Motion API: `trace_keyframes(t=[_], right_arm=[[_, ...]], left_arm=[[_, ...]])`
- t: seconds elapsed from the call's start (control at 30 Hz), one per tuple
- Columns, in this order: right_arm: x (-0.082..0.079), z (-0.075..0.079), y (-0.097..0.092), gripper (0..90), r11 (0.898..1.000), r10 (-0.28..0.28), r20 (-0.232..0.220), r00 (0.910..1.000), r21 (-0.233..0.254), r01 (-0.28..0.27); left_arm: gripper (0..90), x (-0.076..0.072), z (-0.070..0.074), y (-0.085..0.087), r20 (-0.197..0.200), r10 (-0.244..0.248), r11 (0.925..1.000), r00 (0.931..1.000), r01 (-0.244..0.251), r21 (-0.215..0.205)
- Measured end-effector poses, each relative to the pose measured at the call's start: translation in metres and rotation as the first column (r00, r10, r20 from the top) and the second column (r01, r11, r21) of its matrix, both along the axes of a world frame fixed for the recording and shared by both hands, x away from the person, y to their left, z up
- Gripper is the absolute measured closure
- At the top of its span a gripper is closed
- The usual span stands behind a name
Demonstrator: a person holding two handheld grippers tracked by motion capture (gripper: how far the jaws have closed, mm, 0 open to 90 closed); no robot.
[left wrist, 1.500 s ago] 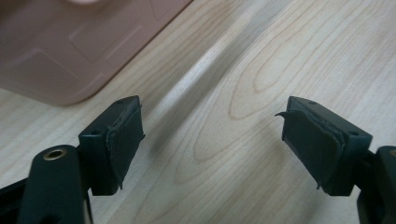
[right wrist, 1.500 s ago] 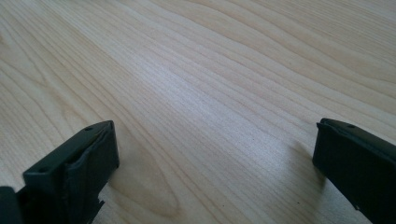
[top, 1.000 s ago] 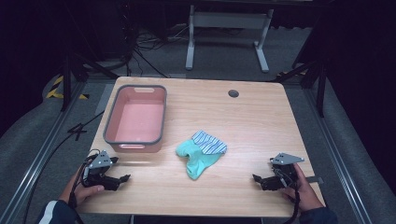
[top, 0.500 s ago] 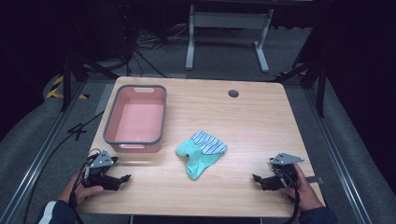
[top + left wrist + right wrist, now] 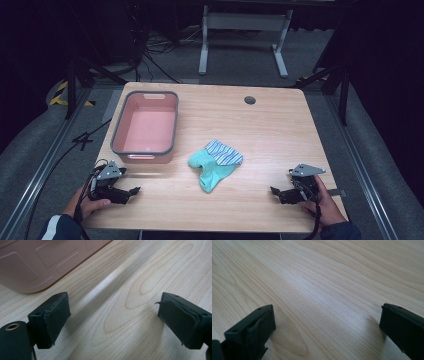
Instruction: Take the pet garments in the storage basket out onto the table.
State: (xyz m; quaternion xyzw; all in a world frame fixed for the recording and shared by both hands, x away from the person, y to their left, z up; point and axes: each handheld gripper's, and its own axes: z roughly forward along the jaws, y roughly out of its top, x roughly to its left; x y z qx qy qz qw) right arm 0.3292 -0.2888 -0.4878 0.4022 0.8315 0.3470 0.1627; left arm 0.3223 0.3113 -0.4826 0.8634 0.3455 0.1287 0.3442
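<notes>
A teal sock [image 5: 212, 172] lies crumpled mid-table with a blue-and-white striped sock [image 5: 225, 153] across its top. A pink tub with a grey rim [image 5: 118, 131] sits at the back left, its inside bare. My left gripper [image 5: 134, 191] rests near the table's front left corner, held by a hand, jaws wide apart over bare wood [image 5: 113, 312]. The pink tub's wall [image 5: 32, 262] fills the upper left of the left gripper view. My right gripper [image 5: 273, 191] sits at the front right, also open, with only wood grain between its jaws [image 5: 327, 327].
A dark round grommet [image 5: 250, 100] is set in the tabletop [image 5: 280, 135] at the back right. A cable trails off the table's left edge to the floor. Metal stand legs [image 5: 240, 30] stand behind the table.
</notes>
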Motion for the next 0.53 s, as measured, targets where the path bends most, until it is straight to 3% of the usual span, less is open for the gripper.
trace_keyframes(t=[0.53], right_arm=[[0.0000, -0.0001, -0.0002, 0.5, 1.000, 0.001, 0.001, 1.0000, 0.000, -0.001]], left_arm=[[9.3, 0.0005, -0.0001, -0.0015, -0.001, 0.008, 1.0000, 1.0000, -0.008, 0.004]])
